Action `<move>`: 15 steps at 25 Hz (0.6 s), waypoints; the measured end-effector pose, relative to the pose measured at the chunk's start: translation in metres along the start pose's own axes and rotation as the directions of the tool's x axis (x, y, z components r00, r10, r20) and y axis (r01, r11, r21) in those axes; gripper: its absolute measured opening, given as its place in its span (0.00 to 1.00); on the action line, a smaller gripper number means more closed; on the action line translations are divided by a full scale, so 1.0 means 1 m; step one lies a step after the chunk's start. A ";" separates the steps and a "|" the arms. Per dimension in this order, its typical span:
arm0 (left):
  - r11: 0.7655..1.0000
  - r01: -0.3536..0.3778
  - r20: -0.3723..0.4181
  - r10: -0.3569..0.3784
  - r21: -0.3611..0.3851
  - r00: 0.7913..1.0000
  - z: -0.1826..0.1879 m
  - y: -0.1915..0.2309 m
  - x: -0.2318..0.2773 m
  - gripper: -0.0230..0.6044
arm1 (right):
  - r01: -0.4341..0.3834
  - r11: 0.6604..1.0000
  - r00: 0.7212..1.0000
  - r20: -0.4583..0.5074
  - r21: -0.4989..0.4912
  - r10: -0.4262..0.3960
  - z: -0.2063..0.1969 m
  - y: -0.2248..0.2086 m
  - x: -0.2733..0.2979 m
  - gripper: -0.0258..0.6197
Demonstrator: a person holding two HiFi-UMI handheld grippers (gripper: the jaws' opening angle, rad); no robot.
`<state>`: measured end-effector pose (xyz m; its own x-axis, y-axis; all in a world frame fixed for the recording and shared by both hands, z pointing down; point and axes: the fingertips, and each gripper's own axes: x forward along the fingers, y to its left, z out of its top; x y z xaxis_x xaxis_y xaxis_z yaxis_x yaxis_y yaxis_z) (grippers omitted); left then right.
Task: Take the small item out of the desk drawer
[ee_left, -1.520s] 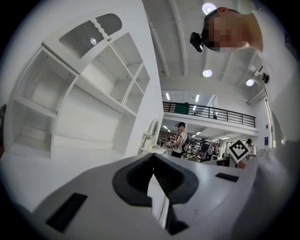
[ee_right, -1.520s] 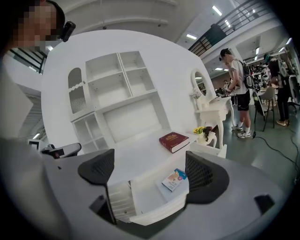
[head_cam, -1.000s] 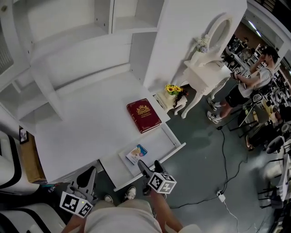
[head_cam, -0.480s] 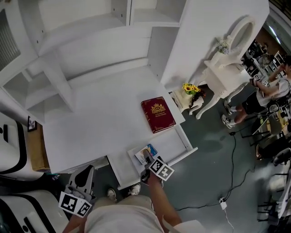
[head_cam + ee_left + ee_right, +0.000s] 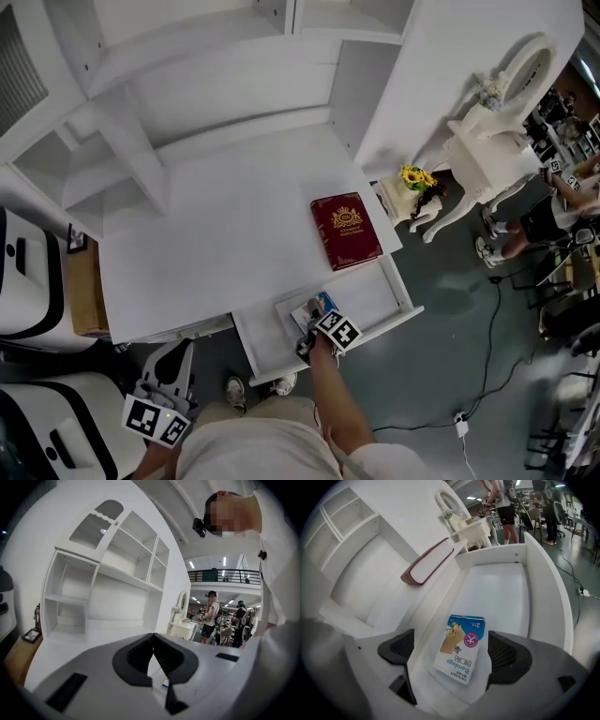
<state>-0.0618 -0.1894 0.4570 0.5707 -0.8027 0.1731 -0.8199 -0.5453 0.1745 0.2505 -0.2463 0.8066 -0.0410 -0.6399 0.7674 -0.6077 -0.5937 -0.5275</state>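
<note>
The white desk [image 5: 216, 234] fills most of the room's corner, with its shelving rising behind and one drawer [image 5: 501, 592] pulled out at the front. A red book [image 5: 346, 231] lies shut on the desktop just above that drawer. Down inside, toward the drawer's left end, a small bandage box [image 5: 461, 646] lies flat, on what looks like a white sheet [image 5: 289, 307].

The right gripper [image 5: 452, 652] is lowered into the drawer with its jaws spread wide, one on each side of the box, neither pad touching it as far as I can tell. The left gripper [image 5: 152, 660] hangs low by the person's side, off the desk, its jaws pressed together on nothing.

What worries me is how flat the box sits. If the jaws close too high, the pads could skim over its top or nudge it along the drawer floor instead of catching its edges. It also lies a little skewed to the jaws, so one pad may meet a corner first and spin it. The sheet beneath might get pinched and dragged up too.
</note>
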 end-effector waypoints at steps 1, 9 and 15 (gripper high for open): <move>1.000 -0.007 -0.003 0.007 -0.001 1.000 0.000 0.002 0.000 0.06 | 0.017 1.000 1.000 -0.014 0.014 -0.017 -0.003 -0.004 0.005 0.79; 0.999 -0.052 -0.022 0.052 -0.009 0.998 -0.003 0.013 -0.003 0.06 | 0.136 0.990 0.984 -0.111 -0.027 -0.138 -0.018 -0.015 0.035 0.79; 0.996 -0.093 -0.043 0.092 -0.016 0.995 -0.009 0.021 -0.010 0.06 | 0.239 0.968 0.957 -0.150 -0.078 -0.248 -0.027 -0.029 0.047 0.79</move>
<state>-0.0843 -0.1905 0.4681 0.4944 -0.8382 0.2302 -0.8684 -0.4645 0.1737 0.2447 -0.2457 0.8683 -0.0074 -0.3922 0.9198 -0.6597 -0.6894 -0.2993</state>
